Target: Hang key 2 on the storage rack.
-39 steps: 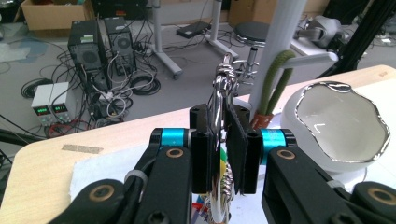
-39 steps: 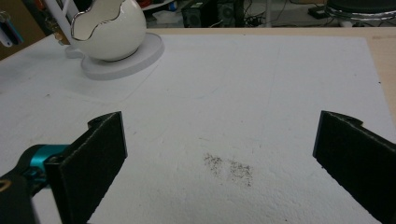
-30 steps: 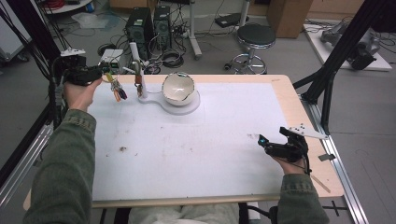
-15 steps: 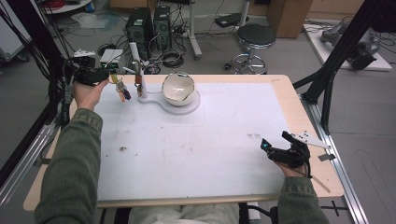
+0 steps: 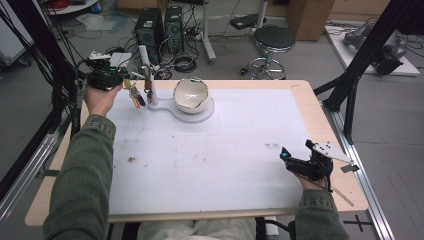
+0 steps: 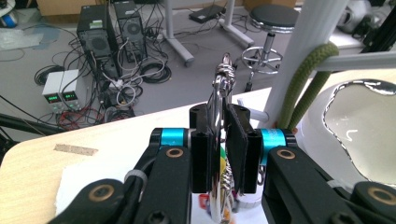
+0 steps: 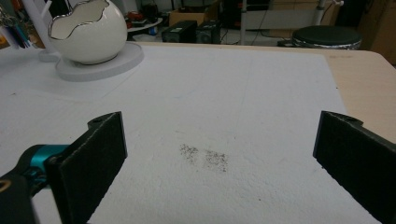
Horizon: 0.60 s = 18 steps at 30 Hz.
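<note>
My left gripper (image 5: 128, 76) is at the table's far left corner, shut on a silver metal clip (image 6: 220, 84) from which a bunch of small coloured tags (image 5: 136, 96) hangs. It is just left of the white post (image 5: 148, 75) of a stand. In the left gripper view the jaws (image 6: 222, 116) pinch the clip, with the post (image 6: 308, 42) and a green cord (image 6: 303, 84) close on the right. A white egg-shaped bowl (image 5: 190, 94) sits on the stand's round base (image 5: 202, 114). My right gripper (image 5: 286, 156) rests near the table's right front, open (image 7: 222, 126) and holding nothing.
A white mat (image 5: 210, 155) covers most of the wooden table (image 5: 330, 130), with dark specks (image 7: 205, 156) in front of the right gripper. Behind the table are computer towers (image 5: 160, 25), cables and a stool (image 5: 272, 40). Black frame struts (image 5: 365, 60) stand at the right.
My left gripper has carried the clip and tags to the right, closer to the stand's post. The right gripper has drifted slightly toward the table's front edge.
</note>
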Each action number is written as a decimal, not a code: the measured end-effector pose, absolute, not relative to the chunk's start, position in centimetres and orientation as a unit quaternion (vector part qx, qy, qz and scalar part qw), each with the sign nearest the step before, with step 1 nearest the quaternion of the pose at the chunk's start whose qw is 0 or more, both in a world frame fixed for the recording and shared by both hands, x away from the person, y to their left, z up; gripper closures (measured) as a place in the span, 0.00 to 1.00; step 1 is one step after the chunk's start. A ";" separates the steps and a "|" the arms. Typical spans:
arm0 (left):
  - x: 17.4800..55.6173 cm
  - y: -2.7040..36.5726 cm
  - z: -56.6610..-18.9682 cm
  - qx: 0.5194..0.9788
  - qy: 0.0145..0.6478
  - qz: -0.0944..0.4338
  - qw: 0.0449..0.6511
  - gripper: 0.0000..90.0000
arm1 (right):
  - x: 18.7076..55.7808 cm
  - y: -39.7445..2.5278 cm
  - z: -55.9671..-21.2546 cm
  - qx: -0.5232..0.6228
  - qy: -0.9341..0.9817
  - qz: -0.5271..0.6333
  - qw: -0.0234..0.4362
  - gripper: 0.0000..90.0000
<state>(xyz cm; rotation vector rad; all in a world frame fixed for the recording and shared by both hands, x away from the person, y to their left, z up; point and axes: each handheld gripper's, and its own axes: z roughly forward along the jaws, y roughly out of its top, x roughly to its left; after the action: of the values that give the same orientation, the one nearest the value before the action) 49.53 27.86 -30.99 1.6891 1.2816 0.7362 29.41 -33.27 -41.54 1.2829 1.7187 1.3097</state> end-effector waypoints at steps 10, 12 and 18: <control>49.5 26.8 -31.3 0.696 0.505 0.289 0.421 0.88 | 29.4 -33.3 -41.5 0.485 0.651 0.496 0.308 0.02; 49.5 26.6 -31.4 0.697 0.505 0.286 0.422 0.88 | 29.4 -33.3 -41.5 0.486 0.649 0.498 0.307 0.02; 49.7 26.2 -31.7 0.699 0.509 0.275 0.421 0.88 | 29.5 -33.3 -41.6 0.490 0.648 0.498 0.302 0.02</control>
<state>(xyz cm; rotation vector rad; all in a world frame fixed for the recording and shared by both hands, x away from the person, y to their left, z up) 49.66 26.24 -31.69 1.7506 1.2753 0.6893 29.46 -33.31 -41.56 1.2991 1.7191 1.3203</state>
